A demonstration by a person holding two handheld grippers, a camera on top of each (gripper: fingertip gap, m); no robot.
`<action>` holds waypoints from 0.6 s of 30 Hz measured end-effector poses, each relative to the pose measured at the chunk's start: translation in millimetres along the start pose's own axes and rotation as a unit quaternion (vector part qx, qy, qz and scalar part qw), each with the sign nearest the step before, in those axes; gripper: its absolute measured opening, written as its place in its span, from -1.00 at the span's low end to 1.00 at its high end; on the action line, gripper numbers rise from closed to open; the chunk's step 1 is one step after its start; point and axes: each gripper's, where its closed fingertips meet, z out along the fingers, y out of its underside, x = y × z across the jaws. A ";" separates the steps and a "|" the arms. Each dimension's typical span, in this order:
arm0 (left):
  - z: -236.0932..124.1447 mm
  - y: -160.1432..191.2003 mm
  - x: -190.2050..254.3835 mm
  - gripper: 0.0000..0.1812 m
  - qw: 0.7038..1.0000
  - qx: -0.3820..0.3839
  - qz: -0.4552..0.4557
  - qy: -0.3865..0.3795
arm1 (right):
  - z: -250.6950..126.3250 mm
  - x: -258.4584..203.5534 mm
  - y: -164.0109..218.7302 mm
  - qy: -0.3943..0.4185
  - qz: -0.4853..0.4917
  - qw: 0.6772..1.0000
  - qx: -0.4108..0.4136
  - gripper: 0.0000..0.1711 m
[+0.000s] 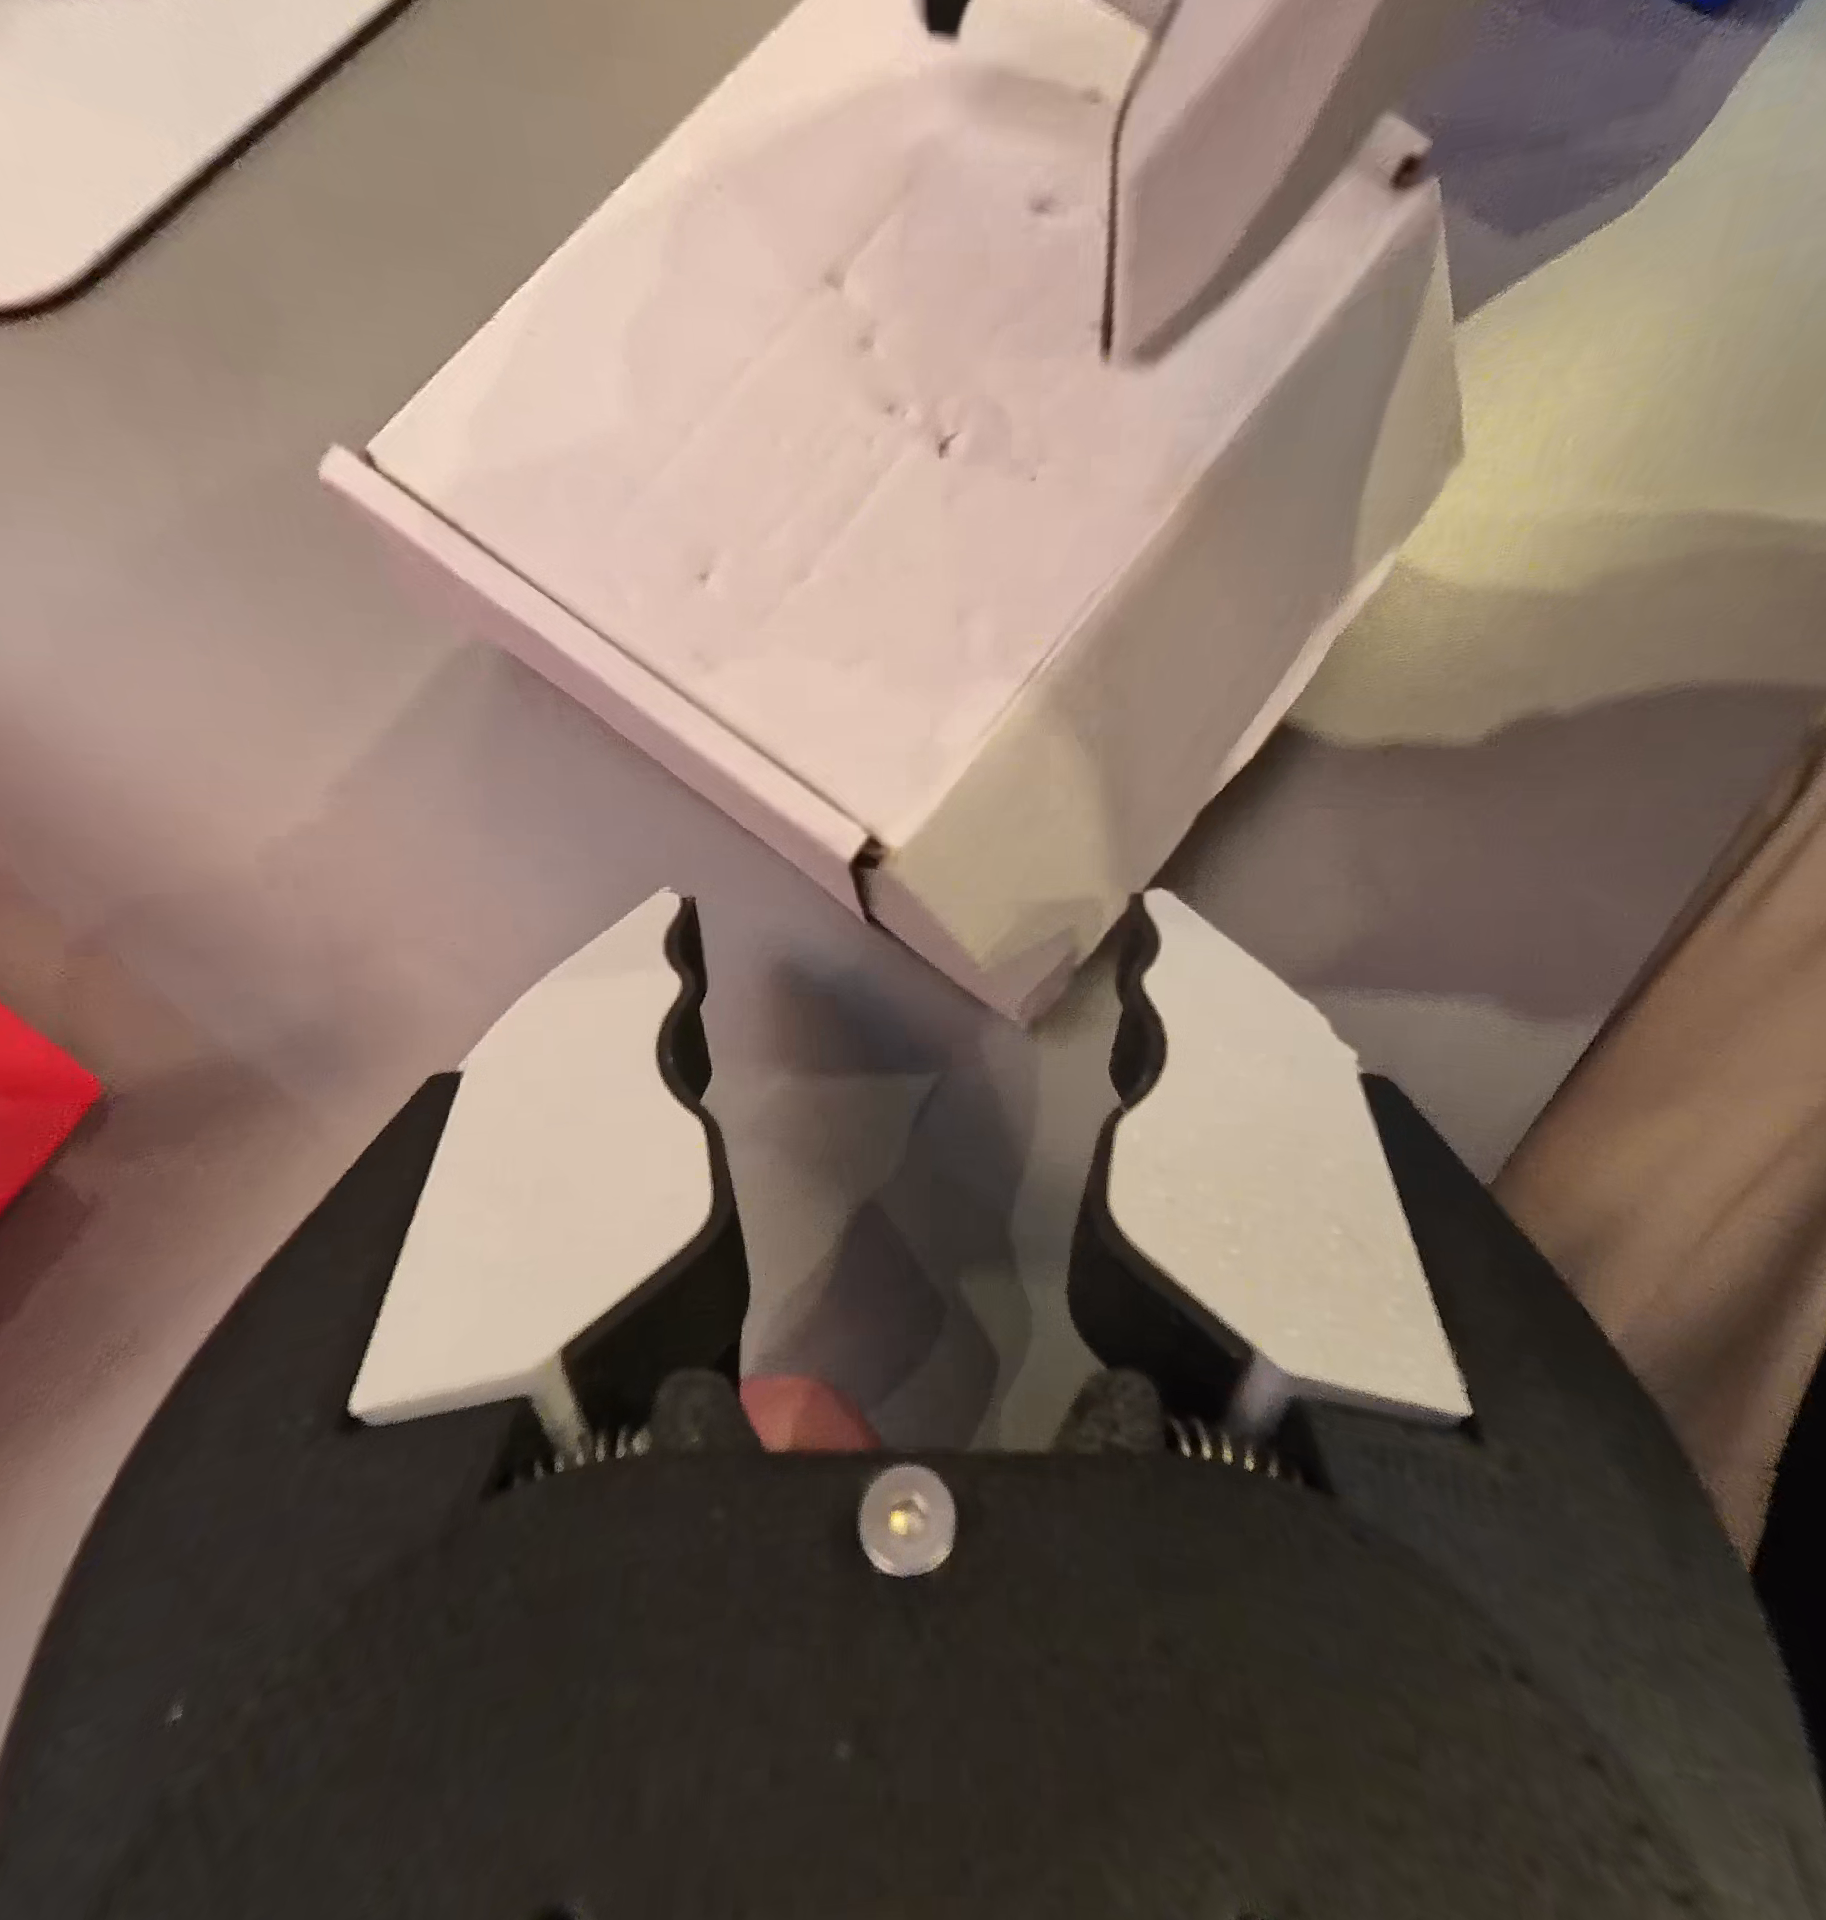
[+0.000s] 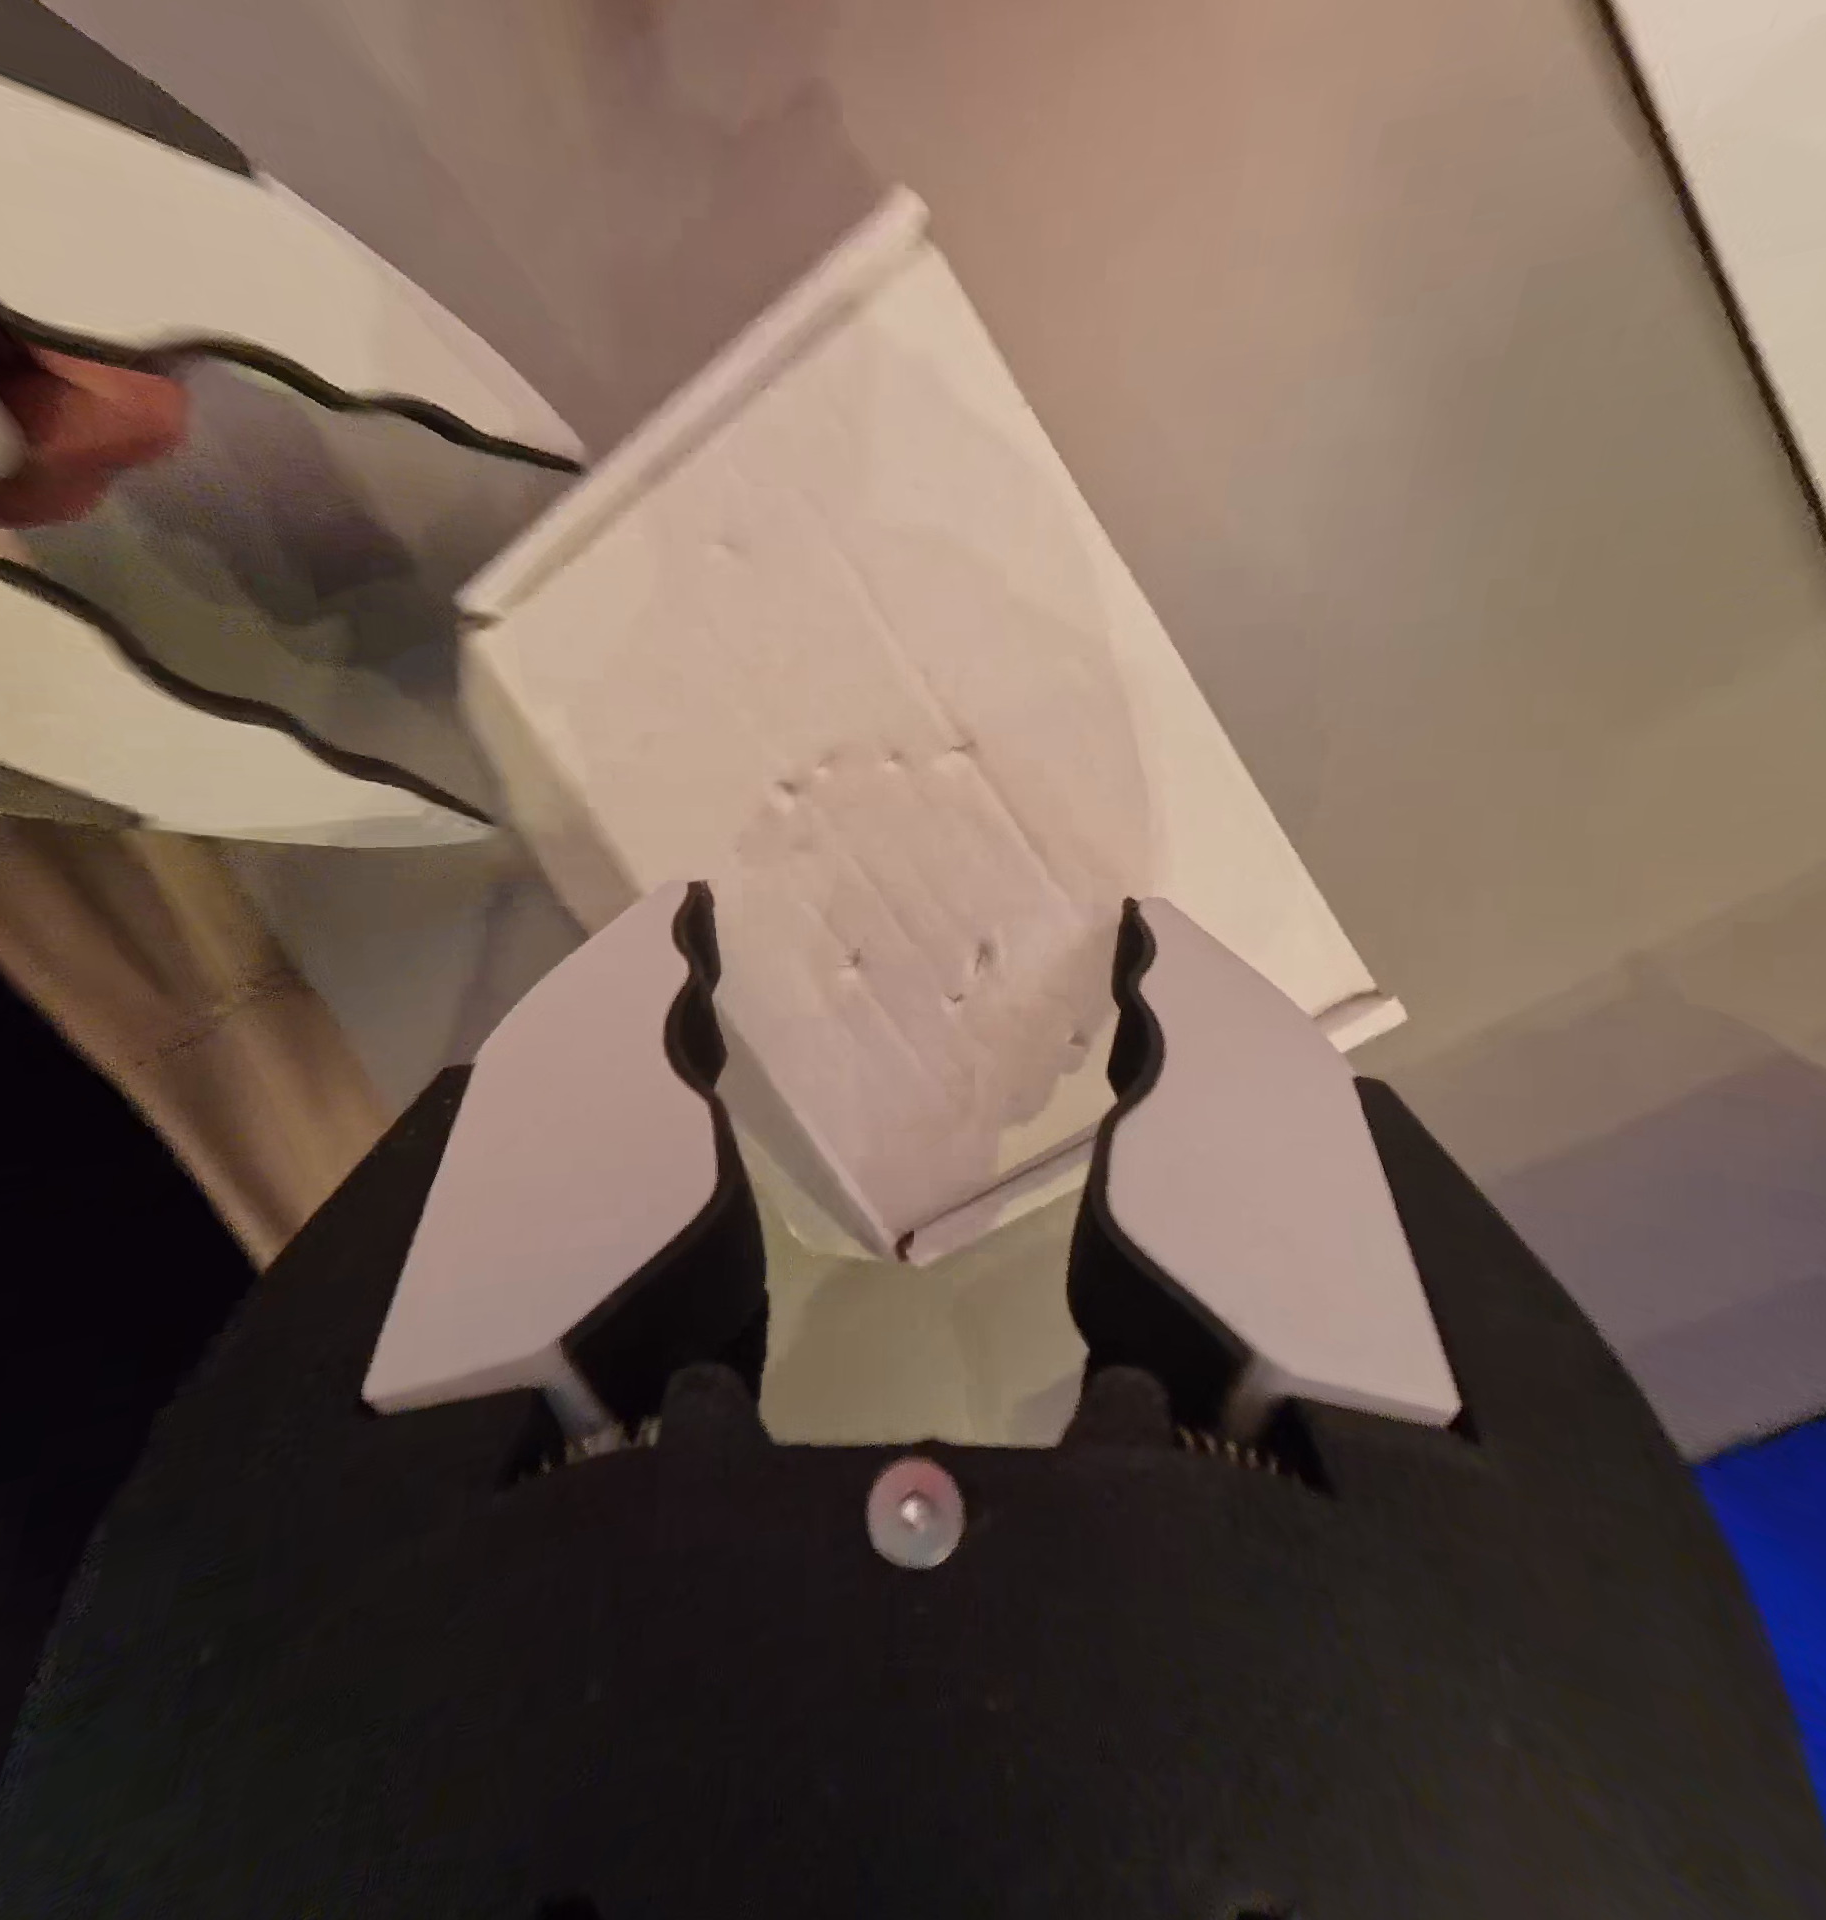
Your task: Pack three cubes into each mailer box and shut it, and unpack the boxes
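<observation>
Right wrist view: right claw [image 2: 914, 904] wide open, straddling mailer box [image 2: 888, 727].

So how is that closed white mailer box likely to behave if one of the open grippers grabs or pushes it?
The mailer box looks like thin cardboard: its lid is already dented, so a hard pinch would probably crease it further. Its flat, broad faces suggest it would slide on the table rather than roll. Its weight cannot be judged, since its contents are hidden. The right gripper hovers open at one corner.

Mailer box [image 2: 784, 748] shut, contents hidden; red obj [image 1: 5, 1112] cut by left edge.
</observation>
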 end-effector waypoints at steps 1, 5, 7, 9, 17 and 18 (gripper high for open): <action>-0.7 -1.9 -1.3 -0.16 1.000 0.001 0.007 -0.005 | -9.8 0.1 -3.8 -0.011 0.008 1.000 0.018 -0.17; -3.6 -10.8 -3.1 -0.19 0.999 0.007 0.033 -0.002 | -54.6 14.2 8.0 0.010 0.042 0.997 0.057 -0.19; -3.8 -13.8 -3.0 -0.18 0.999 0.011 0.036 0.008 | -59.5 10.8 33.6 0.003 0.063 0.997 0.039 -0.20; -3.5 -15.9 -5.5 -0.18 0.999 0.014 0.037 0.007 | -49.2 3.5 58.3 -0.011 0.081 0.996 0.021 -0.20; 5.9 -19.9 0.0 -0.18 0.999 0.003 0.041 0.017 | 16.9 -25.8 92.9 -0.030 0.084 0.996 -0.011 -0.16; 6.8 -19.8 0.3 -0.19 0.999 0.004 0.036 0.017 | 21.3 -28.7 92.4 -0.034 0.086 0.996 -0.009 -0.18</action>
